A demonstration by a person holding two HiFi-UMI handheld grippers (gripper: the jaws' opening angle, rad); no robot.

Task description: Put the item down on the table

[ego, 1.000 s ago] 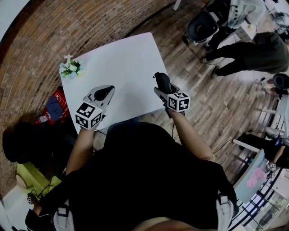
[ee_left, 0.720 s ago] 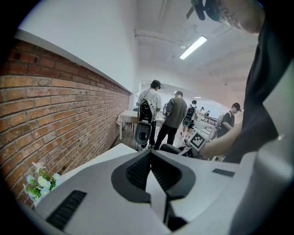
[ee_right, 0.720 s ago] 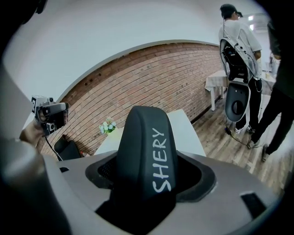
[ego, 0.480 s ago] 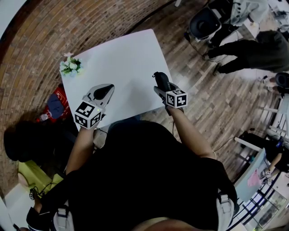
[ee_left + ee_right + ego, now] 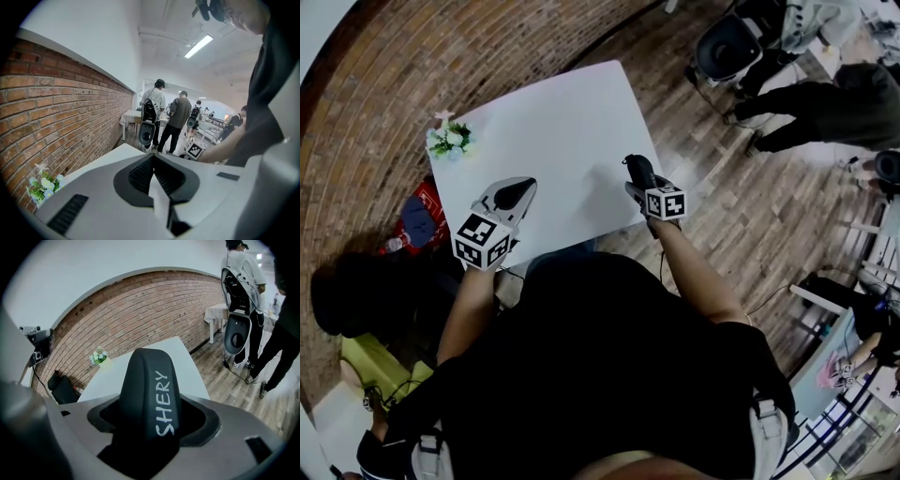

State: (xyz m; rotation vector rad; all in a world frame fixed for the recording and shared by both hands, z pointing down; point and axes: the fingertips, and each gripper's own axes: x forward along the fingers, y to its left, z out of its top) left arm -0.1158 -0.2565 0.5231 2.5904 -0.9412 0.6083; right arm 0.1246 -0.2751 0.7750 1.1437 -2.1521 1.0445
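While hovering by the lower right edge of the white table (image 5: 546,122) in the head view, clamping the black item (image 5: 636,167) with the right gripper (image 5: 643,185) and squeezing both its sides with the jaws. Showing up in the right gripper view as a rounded oblong, the same black item (image 5: 149,394) carrying the white lettering SHERY and sticking forward out of the jaws. Not revealing, in any view, whether touching the tabletop or riding just above it.

Holding the left gripper (image 5: 528,184) at lower centre left of the head view, over the table's near edge and well apart from the right one. Pressing its ribbed pads (image 5: 140,174) together on nothing in the left gripper view.

Sitting almost where a second ago: drifting only slightly toward the right of the frame with the right gripper, still gripping the black item, and barely shifting with the left.

Leaving the small bunch of flowers (image 5: 448,141) at the table's upper left corner, as before. Catching a person in dark clothes (image 5: 839,103) on the wooden floor (image 5: 750,220) at upper right of the head view, and several people (image 5: 179,117) standing at the centre of the left gripper view beside the brick wall (image 5: 61,112).
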